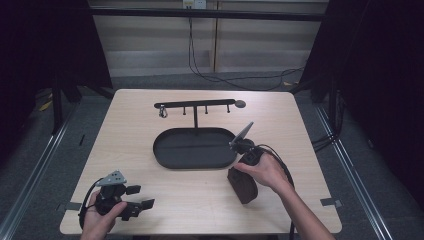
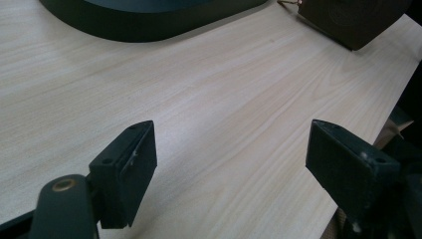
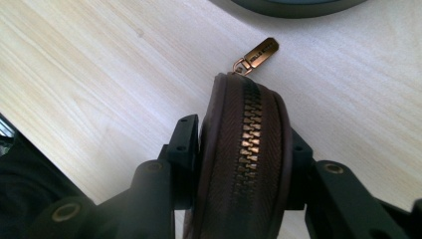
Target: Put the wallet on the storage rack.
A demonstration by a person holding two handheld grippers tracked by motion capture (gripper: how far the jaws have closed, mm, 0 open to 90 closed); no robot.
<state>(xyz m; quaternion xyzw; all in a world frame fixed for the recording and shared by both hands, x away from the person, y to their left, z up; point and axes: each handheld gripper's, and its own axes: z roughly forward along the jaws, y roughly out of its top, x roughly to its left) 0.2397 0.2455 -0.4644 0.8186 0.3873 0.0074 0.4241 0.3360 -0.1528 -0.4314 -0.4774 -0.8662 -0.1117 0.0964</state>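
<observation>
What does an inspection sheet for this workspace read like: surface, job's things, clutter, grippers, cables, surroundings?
Surface: light wooden table top, bare apart from the items below.
Job's things: brown zipped leather pouch standing on edge, brass zip pull at its top end; black oval metal tray behind it; black hook rack on a post with a small metal ring hanging from it.
Clutter: nothing seen.
Grippers: right hand-held gripper clamped on both sides of the pouch; left hand-held gripper open, jaws wide apart over bare wood.
Cables: black cable trailing from the right gripper; black floor cables behind the table.
Surroundings: grey floor, pale back wall, dark side curtains.
</observation>
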